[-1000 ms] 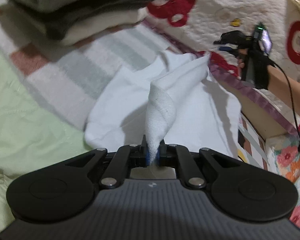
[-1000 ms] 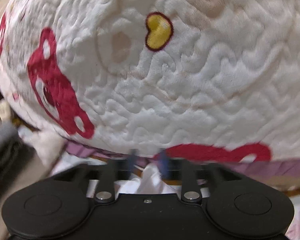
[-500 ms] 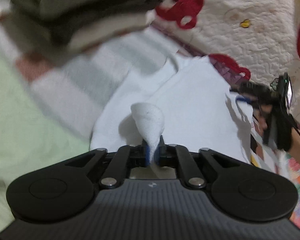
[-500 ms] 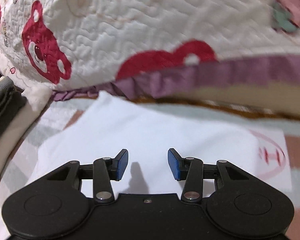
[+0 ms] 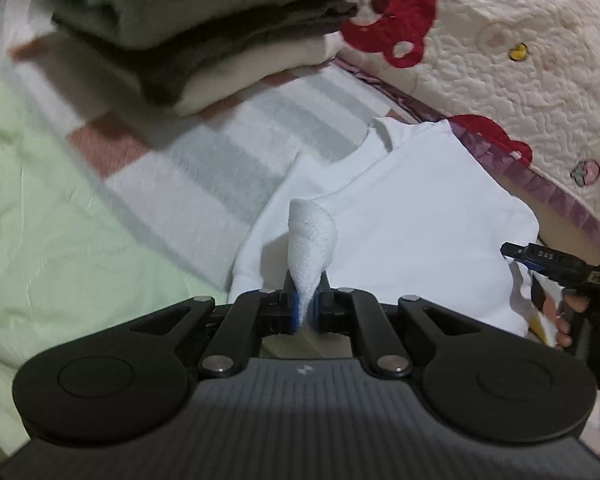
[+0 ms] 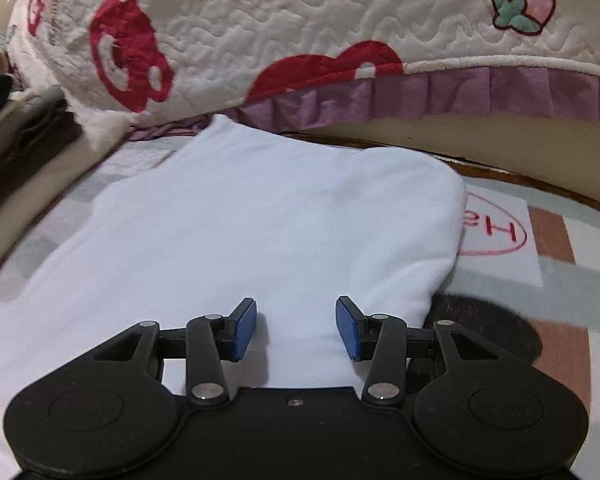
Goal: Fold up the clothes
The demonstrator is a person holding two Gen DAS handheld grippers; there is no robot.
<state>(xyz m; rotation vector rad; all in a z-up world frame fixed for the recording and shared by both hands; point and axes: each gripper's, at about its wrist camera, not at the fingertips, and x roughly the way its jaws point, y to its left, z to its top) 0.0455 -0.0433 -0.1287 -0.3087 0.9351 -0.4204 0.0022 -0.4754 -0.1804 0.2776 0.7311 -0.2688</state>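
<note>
We've got the left tool [image 5: 307, 307] clamped tight on a pinch of the white garment [image 5: 400, 216], its blue pads pressed together with a little cone of fabric [image 5: 311, 244] poking up between them. The rest of that garment lies spread flat on the striped blanket [image 5: 204, 160] ahead of us, one folded layer sitting over another, its far edge tucked right up against the purple ruffle [image 5: 540, 176] of the quilted cover with red bears [image 5: 500, 40]. Over in the right wrist view, our right tool [image 6: 296, 328] is wide open, blue pads [image 6: 246, 328] well apart and gripping nothing, hovering low over the near part of the white garment [image 6: 260, 220]. From this side the cloth shows a smooth top and a rounded fold at its right edge, and just beside that edge a red circular print [image 6: 496, 228] peeks out on the blanket. In the left wrist view we can also spot the right tool [image 5: 540, 258] coming in from the right, near the garment's right edge, with fingers of the hand [image 5: 566, 316] wrapped round its handle. Up at the top left sits a stack of folded clothes [image 5: 188, 40], cream, grey and dark layers, well apart from the white piece, and a pale green sheet [image 5: 40, 208] covers the left side.
</note>
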